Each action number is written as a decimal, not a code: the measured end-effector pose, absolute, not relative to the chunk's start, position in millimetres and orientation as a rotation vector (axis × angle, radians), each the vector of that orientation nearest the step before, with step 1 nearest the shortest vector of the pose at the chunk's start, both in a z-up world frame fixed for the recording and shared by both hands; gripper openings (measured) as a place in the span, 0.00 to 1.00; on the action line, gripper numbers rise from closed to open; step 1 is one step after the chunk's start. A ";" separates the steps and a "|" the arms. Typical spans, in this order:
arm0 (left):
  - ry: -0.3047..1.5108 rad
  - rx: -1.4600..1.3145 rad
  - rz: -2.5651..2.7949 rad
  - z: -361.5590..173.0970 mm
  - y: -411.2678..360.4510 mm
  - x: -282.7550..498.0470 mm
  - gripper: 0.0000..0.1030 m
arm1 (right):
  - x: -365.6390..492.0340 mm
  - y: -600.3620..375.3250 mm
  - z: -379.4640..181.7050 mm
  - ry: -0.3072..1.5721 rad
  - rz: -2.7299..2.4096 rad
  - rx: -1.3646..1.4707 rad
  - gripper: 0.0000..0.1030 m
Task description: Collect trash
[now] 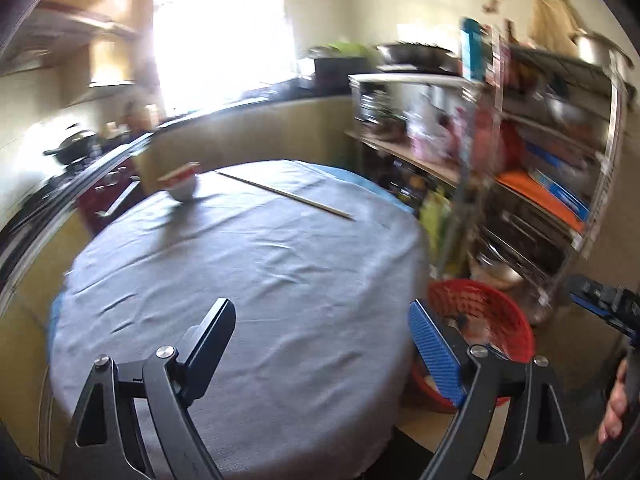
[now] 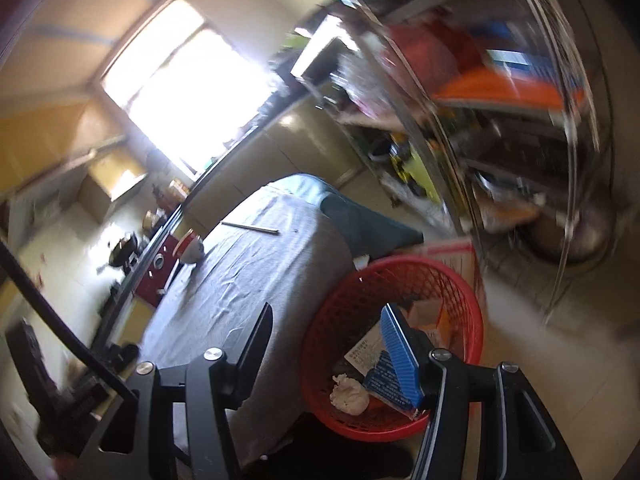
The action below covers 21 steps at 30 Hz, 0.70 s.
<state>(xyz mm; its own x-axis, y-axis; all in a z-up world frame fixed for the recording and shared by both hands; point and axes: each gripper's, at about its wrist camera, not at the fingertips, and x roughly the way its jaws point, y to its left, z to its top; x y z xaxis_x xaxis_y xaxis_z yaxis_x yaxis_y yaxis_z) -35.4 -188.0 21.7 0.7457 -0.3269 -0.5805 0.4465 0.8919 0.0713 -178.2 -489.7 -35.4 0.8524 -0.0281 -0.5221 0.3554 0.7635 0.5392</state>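
Left gripper (image 1: 320, 344) jaws spread, nothing between. Right gripper (image 2: 332, 350) jaws apart, empty, above red basket (image 2: 460, 280) on floor beside table (image 1: 260, 280). Basket holds crumpled tissue (image 2: 349, 396), printed packet (image 2: 366, 354), cardboard bits. Far on table: cup (image 1: 183, 184), chopsticks (image 1: 284, 194).

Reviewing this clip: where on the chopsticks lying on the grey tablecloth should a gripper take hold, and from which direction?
Grip the chopsticks near mid-length, coming from above with the fingers straddling them crosswise. They lie flat and thin on the cloth-covered table, side by side, so a side approach would probably just push them along.
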 end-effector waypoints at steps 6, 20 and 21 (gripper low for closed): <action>0.588 0.224 -0.356 18.5 -161.5 -32.5 0.86 | -165.0 -437.3 -10.0 0.492 -0.169 0.466 0.71; 0.715 0.291 -0.096 -10.1 -151.2 25.1 0.86 | -55.6 -402.8 -11.0 0.534 0.012 0.330 0.71; 0.719 0.285 -0.064 -10.4 -148.5 26.5 0.86 | -49.7 -401.7 -10.4 0.536 0.031 0.331 0.71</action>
